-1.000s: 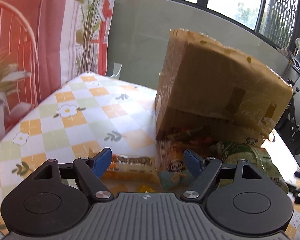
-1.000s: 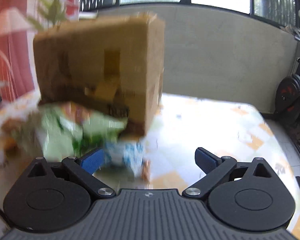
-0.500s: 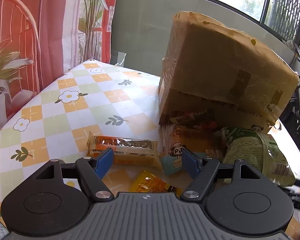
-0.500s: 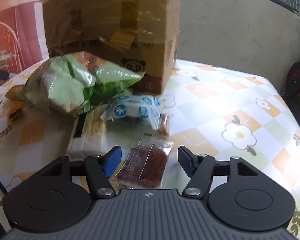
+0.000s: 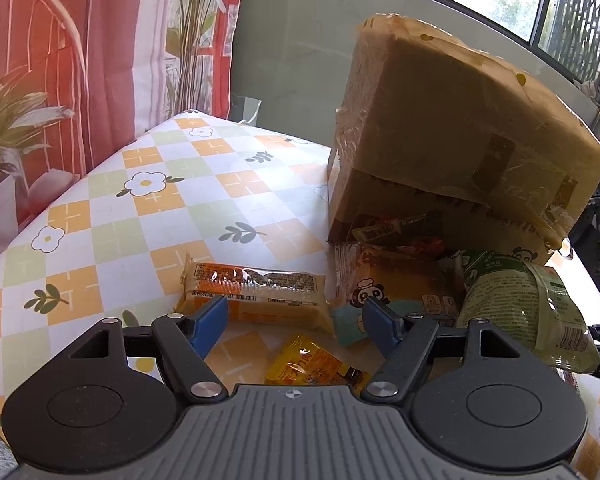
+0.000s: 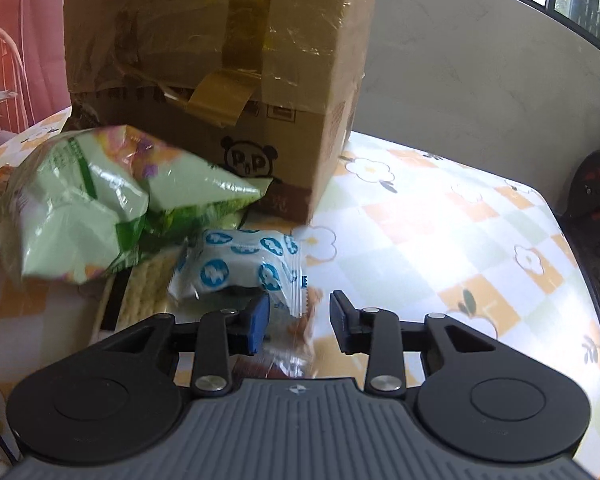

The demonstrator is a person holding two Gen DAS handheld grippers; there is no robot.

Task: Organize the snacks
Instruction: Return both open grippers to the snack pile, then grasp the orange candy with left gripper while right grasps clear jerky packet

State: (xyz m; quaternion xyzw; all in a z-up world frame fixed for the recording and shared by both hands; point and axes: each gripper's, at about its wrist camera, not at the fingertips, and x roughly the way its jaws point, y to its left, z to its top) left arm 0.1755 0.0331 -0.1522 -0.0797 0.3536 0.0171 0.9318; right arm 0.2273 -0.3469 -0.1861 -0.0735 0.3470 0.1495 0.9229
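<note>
Cardboard dominates the scene: a big brown taped cardboard box (image 5: 452, 152) sits tipped on the checked orange, green and white flowered tablecloth (image 5: 148, 216), its open lower side spilling packets toward both grippers.

In the left wrist view, going left to right, a long orange-wrapped snack bar (image 5: 256, 294) lies flat on the cloth just ahead of the left gripper (image 5: 296, 320). Below it, between the blue finger pads, is a small yellow sachet (image 5: 312, 364), close to the gripper body and not touched by either pad. Next comes an orange packet with a panda cartoon (image 5: 392, 280) lying against the box mouth, then a puffy pale green snack bag (image 5: 524, 304) at the far right. The left gripper's fingers stand wide apart, holding nothing.

In the right wrist view, the same green bag (image 6: 88, 208) bulges at the left, resting over a pale ridged cracker pack (image 6: 148, 288). Right of that, a white pouch with blue round prints (image 6: 240, 268) lies just ahead of the right gripper (image 6: 296, 320), its crimped end reaching down beside the left pad. A clear-wrapped brownish snack (image 6: 300, 340) sits in the gap between the pads, blurred. The right gripper's fingers are partly apart; I cannot tell whether either pad touches the wrapper. Bare cloth stretches away to the right.
</note>
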